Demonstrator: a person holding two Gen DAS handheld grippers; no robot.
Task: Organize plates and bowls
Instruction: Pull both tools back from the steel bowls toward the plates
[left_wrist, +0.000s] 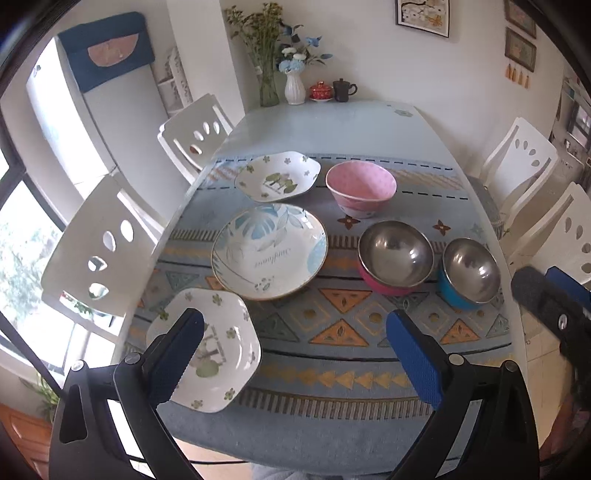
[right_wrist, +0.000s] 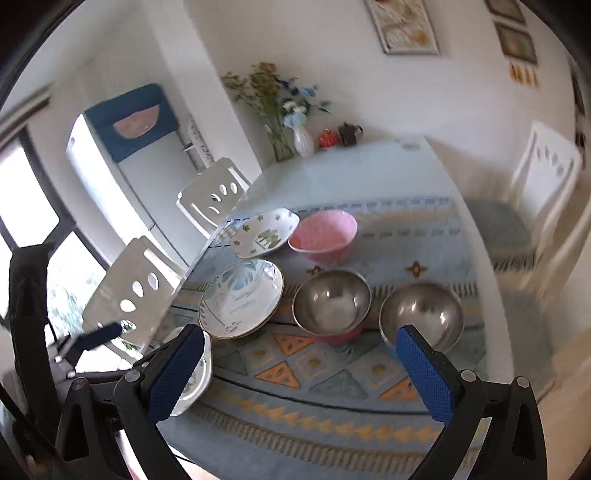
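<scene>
In the left wrist view my left gripper (left_wrist: 295, 332) is open and empty above the table's near edge. A small white floral plate (left_wrist: 218, 350) lies behind its left finger. Beyond lie a large blue-leaf plate (left_wrist: 269, 251), a second small floral plate (left_wrist: 277, 177), a pink bowl (left_wrist: 360, 186), a steel bowl with pink outside (left_wrist: 395, 254) and one with blue outside (left_wrist: 471, 271). My right gripper (right_wrist: 299, 345) is open and empty, hovering over the near mat; the same dishes show in its view: leaf plate (right_wrist: 242, 297), pink bowl (right_wrist: 323, 236), steel bowls (right_wrist: 332, 301) (right_wrist: 421, 315).
A patterned blue mat (left_wrist: 332, 332) covers the near half of the table (left_wrist: 332, 125). Vases, a red cup and a dark mug (left_wrist: 343, 90) stand at the far edge. White chairs (left_wrist: 99, 243) (left_wrist: 517, 155) flank both sides. The right gripper's body (left_wrist: 554, 306) shows at the right.
</scene>
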